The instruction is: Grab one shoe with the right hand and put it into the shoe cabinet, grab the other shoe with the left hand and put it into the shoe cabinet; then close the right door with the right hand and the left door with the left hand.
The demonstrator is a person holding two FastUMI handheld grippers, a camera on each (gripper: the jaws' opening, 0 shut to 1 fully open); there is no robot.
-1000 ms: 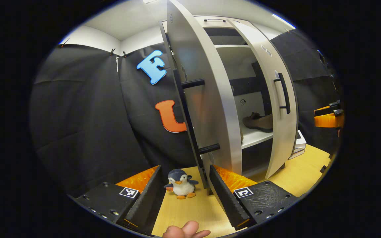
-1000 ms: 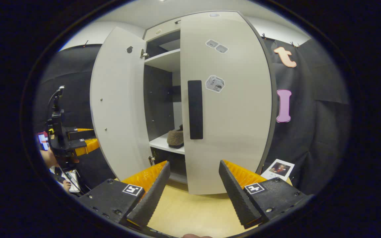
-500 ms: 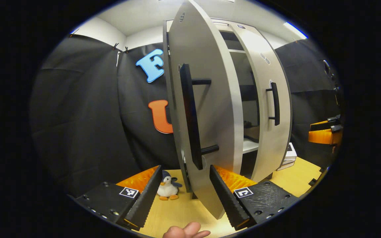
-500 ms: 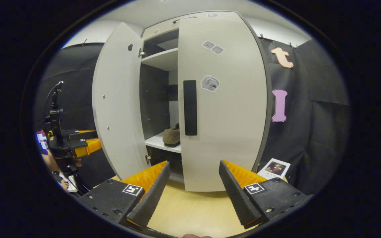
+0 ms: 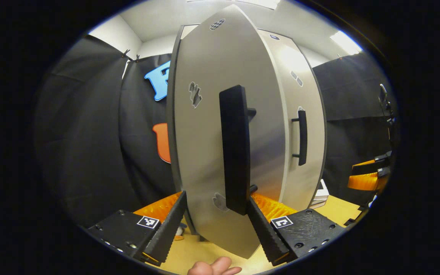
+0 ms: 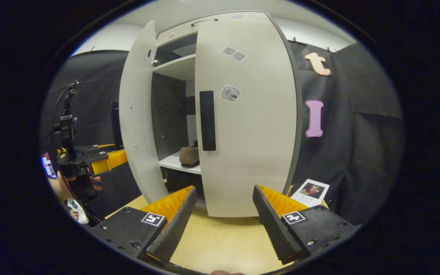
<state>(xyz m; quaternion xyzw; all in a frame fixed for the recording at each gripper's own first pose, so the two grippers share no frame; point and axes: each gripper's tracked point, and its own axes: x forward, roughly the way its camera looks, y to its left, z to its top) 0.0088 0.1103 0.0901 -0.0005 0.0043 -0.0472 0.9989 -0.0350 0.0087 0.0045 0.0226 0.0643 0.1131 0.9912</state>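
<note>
The white shoe cabinet's left door point(image 5: 204, 145) stands very close in the left gripper view, its black handle point(image 5: 235, 149) upright just above my left gripper point(image 5: 216, 229). That gripper is open, and the door's lower edge lies between its fingers. In the right gripper view the left door point(image 6: 138, 114) is still partly ajar, with my left gripper point(image 6: 105, 160) against its outer face. The right door point(image 6: 250, 114) looks flush with the cabinet. A brown shoe point(image 6: 189, 156) rests on the inner shelf. My right gripper point(image 6: 220, 225) hangs open in front of the right door, holding nothing.
The cabinet stands on a light wooden table point(image 6: 220, 248). A small framed photo point(image 6: 309, 191) leans at the cabinet's right side. A bit of a penguin toy point(image 5: 180, 231) peeks out low beside the left door. My right gripper point(image 5: 369, 175) shows at the far right.
The left door has swung a good way toward shut, with my left gripper following it. The opening has narrowed and hides more of the shoe. The right gripper has barely moved.
</note>
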